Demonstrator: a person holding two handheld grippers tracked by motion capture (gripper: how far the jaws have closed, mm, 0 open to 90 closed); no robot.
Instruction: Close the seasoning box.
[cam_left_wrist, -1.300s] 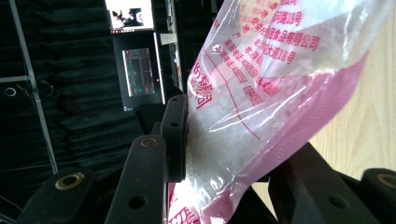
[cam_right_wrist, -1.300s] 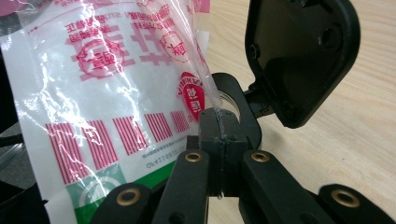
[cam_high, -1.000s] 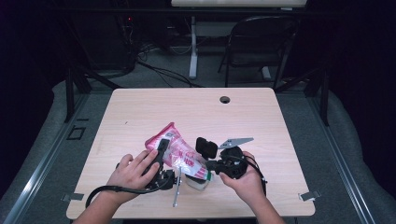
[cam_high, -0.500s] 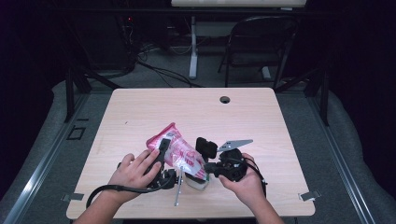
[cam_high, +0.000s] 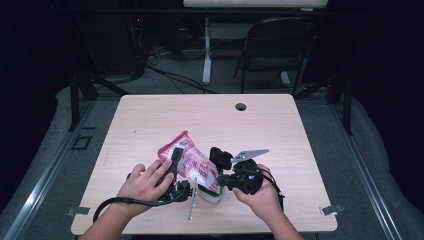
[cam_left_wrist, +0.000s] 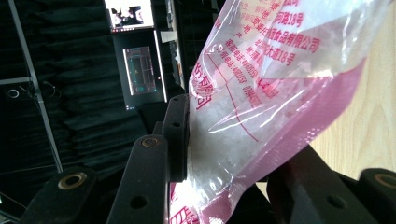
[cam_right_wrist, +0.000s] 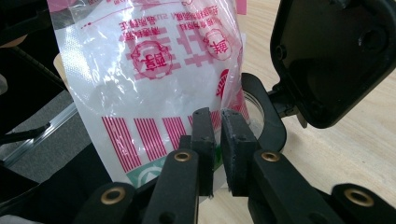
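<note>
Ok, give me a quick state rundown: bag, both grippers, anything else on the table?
Bag: held tilted above the table, white granules inside, gripped at two places.
Left gripper: shut on bag, jaws either side of it.
Right gripper: shut on bag's lower edge.
Table: bare wood beyond the bag.

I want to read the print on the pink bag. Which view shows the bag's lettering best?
The right gripper view: the bag faces the camera, its big red characters and stripes sharp, though upside down. The left gripper view shows the bag edge-on, with small slanted text. In the high view the bag is too small to read.
</note>
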